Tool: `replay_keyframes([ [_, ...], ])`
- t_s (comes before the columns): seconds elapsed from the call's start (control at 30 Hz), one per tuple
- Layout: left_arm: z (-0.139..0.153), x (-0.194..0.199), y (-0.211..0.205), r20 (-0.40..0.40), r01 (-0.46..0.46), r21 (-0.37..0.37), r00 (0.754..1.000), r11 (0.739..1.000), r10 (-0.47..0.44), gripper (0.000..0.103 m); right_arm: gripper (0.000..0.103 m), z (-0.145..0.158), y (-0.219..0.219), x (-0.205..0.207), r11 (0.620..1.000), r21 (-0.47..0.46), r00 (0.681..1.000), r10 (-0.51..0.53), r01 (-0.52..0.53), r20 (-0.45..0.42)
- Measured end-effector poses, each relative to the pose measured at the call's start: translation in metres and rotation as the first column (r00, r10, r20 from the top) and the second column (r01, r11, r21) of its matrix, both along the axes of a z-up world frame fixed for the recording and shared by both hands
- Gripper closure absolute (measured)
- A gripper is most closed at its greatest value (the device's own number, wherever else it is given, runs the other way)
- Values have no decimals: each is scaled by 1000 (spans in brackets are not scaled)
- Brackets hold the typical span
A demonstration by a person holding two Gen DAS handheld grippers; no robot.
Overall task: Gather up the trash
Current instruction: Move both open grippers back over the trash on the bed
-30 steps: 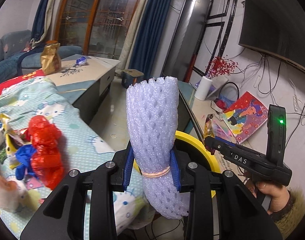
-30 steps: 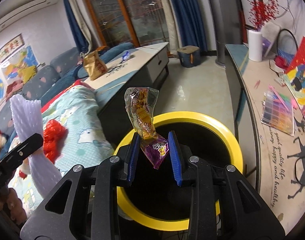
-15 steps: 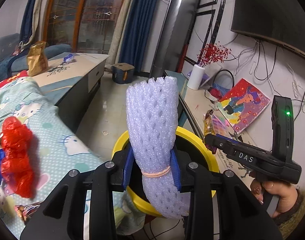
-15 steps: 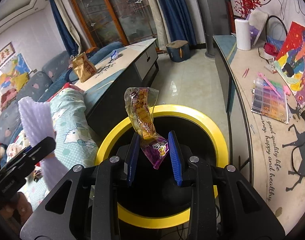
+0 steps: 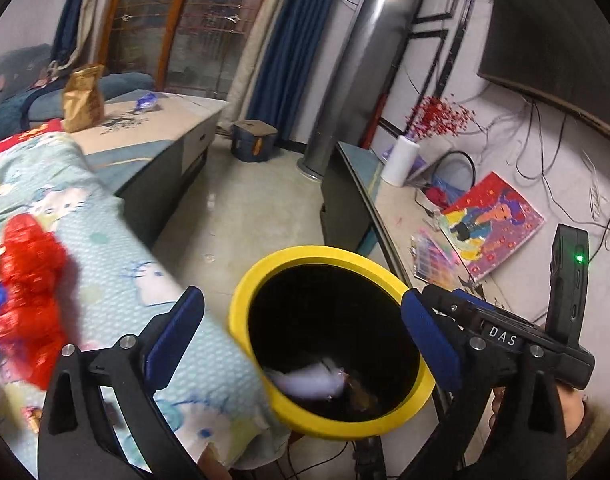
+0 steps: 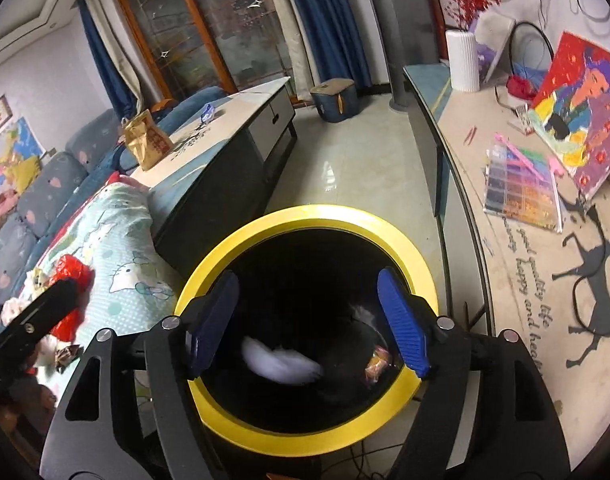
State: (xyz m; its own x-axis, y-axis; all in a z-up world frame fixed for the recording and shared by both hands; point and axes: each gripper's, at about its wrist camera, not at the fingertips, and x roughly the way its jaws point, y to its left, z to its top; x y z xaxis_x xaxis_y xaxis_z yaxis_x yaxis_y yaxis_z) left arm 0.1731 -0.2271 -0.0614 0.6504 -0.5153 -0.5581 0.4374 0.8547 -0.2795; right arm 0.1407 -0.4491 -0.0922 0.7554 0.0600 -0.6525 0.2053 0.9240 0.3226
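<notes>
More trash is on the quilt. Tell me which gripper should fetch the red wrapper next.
Probably left: the left gripper, jaws opening with nothing between them, has the red wrapper close on its left; from the right gripper it lies farther.

A lived-in family living room at home. Grey-blue sofa with small heart prints along the left wall, beside a low coffee table with a pale stone top. Long navy curtains flanking wood-framed glass doors. Tall silver standing air conditioner in the corner, dark wall-mounted television above loose cables. Cartoon-cat print blanket, bright children's painting and white ribbed vase of red berry sprigs on a long beige tabletop.
</notes>
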Motion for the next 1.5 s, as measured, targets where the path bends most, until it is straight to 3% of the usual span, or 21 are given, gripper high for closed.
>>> replay_keyframes([
  [0.4,21,-29,53,105,-145,38,984,989,141,7,35,24,53,-3,988,-63,987,143,-139,70],
  [0.8,40,-45,92,158,-235,15,960,972,230,7,33,44,101,-12,959,-113,956,272,-260,112],
  [1.5,54,-58,150,198,-375,-17,907,927,371,7,33,56,178,-23,870,-172,869,483,-462,107],
])
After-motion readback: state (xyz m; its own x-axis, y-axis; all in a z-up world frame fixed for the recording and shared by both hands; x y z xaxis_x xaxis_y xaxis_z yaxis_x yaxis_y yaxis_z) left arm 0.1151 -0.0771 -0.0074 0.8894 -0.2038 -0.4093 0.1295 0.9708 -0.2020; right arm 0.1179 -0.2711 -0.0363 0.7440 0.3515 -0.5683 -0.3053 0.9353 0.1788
